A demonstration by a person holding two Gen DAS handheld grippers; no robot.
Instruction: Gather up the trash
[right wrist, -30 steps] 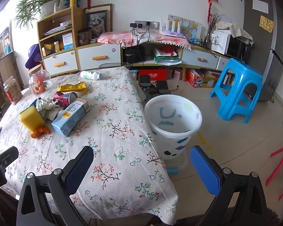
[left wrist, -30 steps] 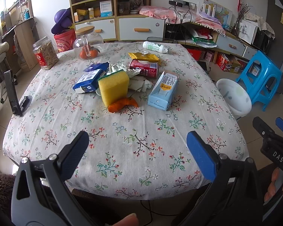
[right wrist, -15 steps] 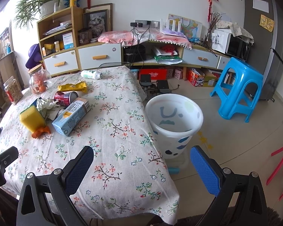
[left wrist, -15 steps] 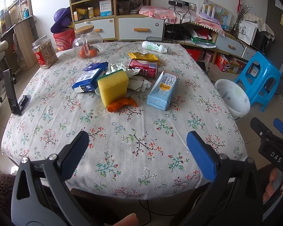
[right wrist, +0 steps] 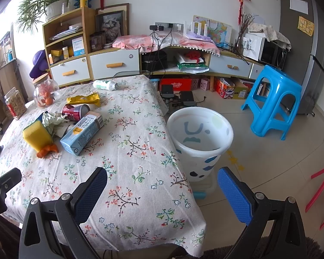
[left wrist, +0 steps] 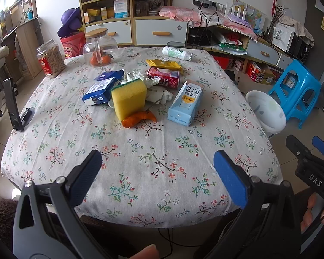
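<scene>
crumpled paper [left wrist: 140,78] lies half hidden behind one yellow sponge [left wrist: 128,98] mid-desk [left wrist: 140,161], beside one red can [left wrist: 163,78], one blue carton [left wrist: 185,103], one orange peel [left wrist: 139,118]. one white bin [right wrist: 199,142] stands on the floor just beside the desk. left gripper [left wrist: 157,172] and right gripper [right wrist: 162,191] gape wide, empty

the left gripper [left wrist: 156,169] has eased back and a little to the left over the near edge of the table [left wrist: 140,172]: the pile of trash with the yellow sponge [left wrist: 128,97] sits slightly higher in its view, and the white bin [left wrist: 265,111] has slid further right. the right gripper [right wrist: 162,186] has drifted a touch too (a very small shift), with the bin sitting slightly more to the right between its fingers. nothing on the table has moved.
</scene>
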